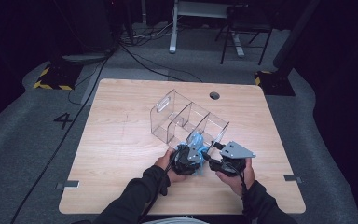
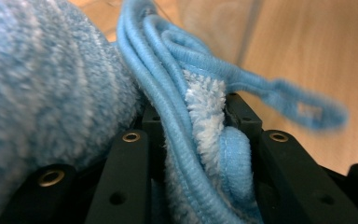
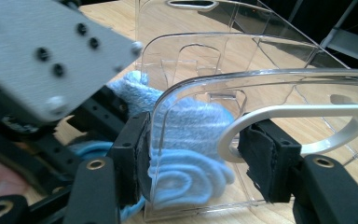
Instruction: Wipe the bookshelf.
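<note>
A clear plastic organizer [image 1: 189,119] with dividers and handle cutouts lies on the wooden table [image 1: 121,140]. A fluffy blue cloth [image 1: 196,139] sits at its near end, partly inside. My left gripper [image 1: 192,151] is shut on the blue cloth [image 2: 37,93]; folded hems and a hanging loop [image 2: 307,109] bulge between and past its jaws [image 2: 191,116]. My right gripper [image 1: 214,153] is just to the right, at the organizer's near corner. Its jaws [image 3: 198,149] stand wide apart around the end wall [image 3: 261,51] with the handle cutout, and the cloth [image 3: 191,126] shows behind that wall.
A round cable hole [image 1: 214,95] is at the table's far edge. The left gripper's grey plate [image 3: 51,56] crowds the upper left of the right gripper view. Cables [image 1: 74,116], desk legs and a chair stand on the floor beyond the table.
</note>
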`<state>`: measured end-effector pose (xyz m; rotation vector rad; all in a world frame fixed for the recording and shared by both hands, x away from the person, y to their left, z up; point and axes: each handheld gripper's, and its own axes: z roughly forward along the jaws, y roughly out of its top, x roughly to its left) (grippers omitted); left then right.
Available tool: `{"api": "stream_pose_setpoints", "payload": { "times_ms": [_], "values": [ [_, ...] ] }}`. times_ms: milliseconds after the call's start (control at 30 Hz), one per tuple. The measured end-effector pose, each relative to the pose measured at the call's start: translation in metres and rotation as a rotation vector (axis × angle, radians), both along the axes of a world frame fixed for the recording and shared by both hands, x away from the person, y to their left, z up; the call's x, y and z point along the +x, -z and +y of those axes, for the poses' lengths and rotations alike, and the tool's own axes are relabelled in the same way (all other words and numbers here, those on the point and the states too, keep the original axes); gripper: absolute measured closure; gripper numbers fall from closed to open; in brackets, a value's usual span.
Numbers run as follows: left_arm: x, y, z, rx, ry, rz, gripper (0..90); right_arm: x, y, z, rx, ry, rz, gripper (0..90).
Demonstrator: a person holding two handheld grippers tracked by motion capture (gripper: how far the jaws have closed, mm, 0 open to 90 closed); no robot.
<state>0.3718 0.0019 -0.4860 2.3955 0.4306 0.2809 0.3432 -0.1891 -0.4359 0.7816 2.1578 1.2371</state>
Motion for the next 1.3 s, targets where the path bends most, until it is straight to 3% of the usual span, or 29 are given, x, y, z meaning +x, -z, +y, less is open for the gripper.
{"api": "stream_pose_setpoints", "payload": {
  "times_ms": [67, 133, 267, 333, 400, 533, 700, 800, 933, 1033, 1100, 1167, 1300],
  "values": [
    [-0.005, -0.002, 0.000, 0.041, 0.011, -0.024, 67.2, 0.000, 0.000, 0.000, 0.001, 0.000, -0.001, 45.1],
    [-0.008, -0.004, 0.000, 0.044, 0.006, -0.053, 66.8, 0.000, 0.000, 0.000, 0.003, 0.000, -0.001, 45.2],
    [-0.002, -0.013, 0.003, -0.062, -0.065, -0.099, 66.6, -0.001, 0.000, -0.001, 0.006, -0.001, 0.000, 45.5],
    [-0.002, -0.013, 0.002, -0.079, -0.074, -0.109, 66.6, -0.001, 0.000, 0.000, 0.006, -0.003, 0.001, 45.5],
    [-0.001, -0.010, -0.004, -0.092, -0.094, -0.143, 66.5, -0.001, 0.000, 0.000, 0.010, -0.005, 0.000, 45.6],
    [0.005, 0.002, -0.012, -0.122, -0.135, -0.127, 66.8, -0.002, 0.000, 0.000, 0.016, -0.006, 0.005, 45.9],
    [0.009, 0.008, -0.014, -0.092, -0.119, -0.096, 67.7, -0.002, 0.000, 0.000, 0.019, -0.003, 0.004, 46.1],
    [0.010, 0.011, -0.009, -0.128, -0.118, -0.052, 68.5, -0.002, 0.000, 0.000, 0.018, -0.003, 0.008, 46.0],
    [0.006, 0.009, -0.001, -0.117, -0.077, -0.009, 68.6, -0.002, -0.001, 0.000, 0.017, 0.000, 0.015, 46.0],
    [-0.004, 0.010, 0.009, -0.123, -0.037, -0.008, 67.9, -0.002, -0.001, -0.001, 0.019, -0.004, 0.017, 46.0],
    [-0.009, 0.009, 0.013, -0.094, -0.016, -0.007, 67.5, -0.001, -0.001, -0.001, 0.020, -0.005, 0.018, 46.0],
    [-0.012, 0.007, 0.013, -0.063, -0.012, -0.037, 67.1, -0.002, -0.001, -0.001, 0.019, -0.003, 0.017, 46.0],
    [-0.008, 0.002, 0.009, -0.086, -0.059, -0.073, 65.8, -0.002, -0.001, 0.000, 0.012, -0.002, 0.016, 46.0]
  ]
}}
